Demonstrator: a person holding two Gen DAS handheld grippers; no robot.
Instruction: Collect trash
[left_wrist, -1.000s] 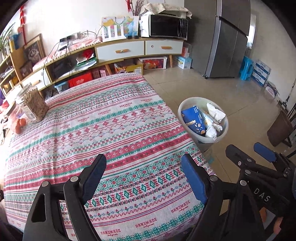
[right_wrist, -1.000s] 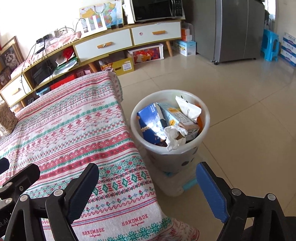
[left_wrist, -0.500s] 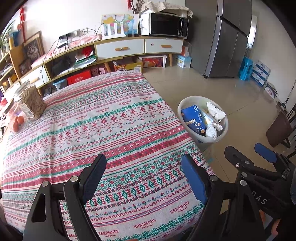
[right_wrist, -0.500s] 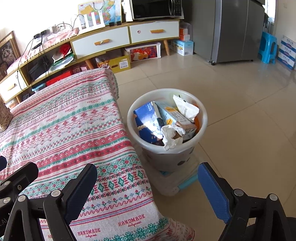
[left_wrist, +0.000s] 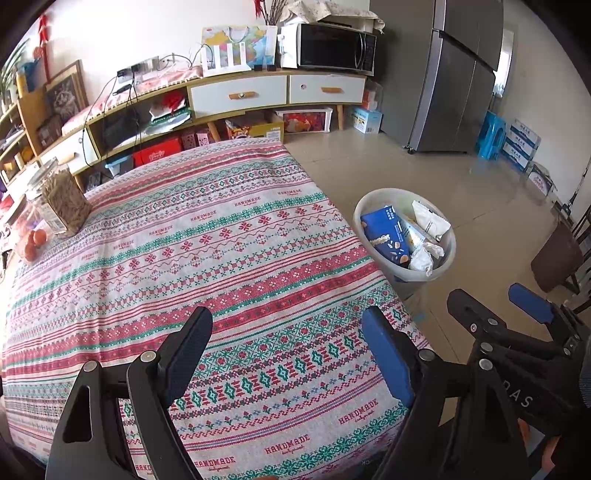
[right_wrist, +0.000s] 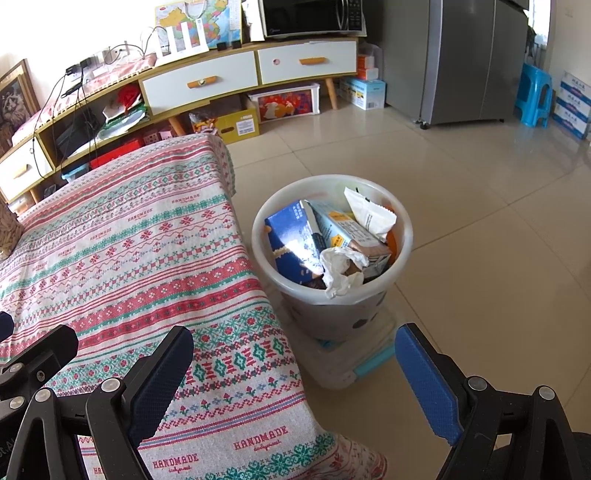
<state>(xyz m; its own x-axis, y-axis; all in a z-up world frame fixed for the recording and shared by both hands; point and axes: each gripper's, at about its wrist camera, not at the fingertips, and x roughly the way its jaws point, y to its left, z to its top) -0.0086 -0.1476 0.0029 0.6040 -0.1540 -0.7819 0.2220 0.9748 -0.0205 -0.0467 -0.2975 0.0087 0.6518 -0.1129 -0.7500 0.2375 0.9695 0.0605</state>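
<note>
A white round trash bin stands on the floor by the table's right edge, on a clear plastic box. It holds a blue carton, a crumpled white tissue and other wrappers. It also shows in the left wrist view. My left gripper is open and empty over the near part of the patterned tablecloth. My right gripper is open and empty, low over the table's near right corner, short of the bin. It shows in the left wrist view.
A clear jar of sticks and orange fruit sit at the table's far left. A long sideboard with a microwave lines the back wall. A grey fridge and blue stool stand at right.
Both grippers have drawn back and risen slightly, so more of the table and floor shows. Both stay open and empty. The bin has not moved.
</note>
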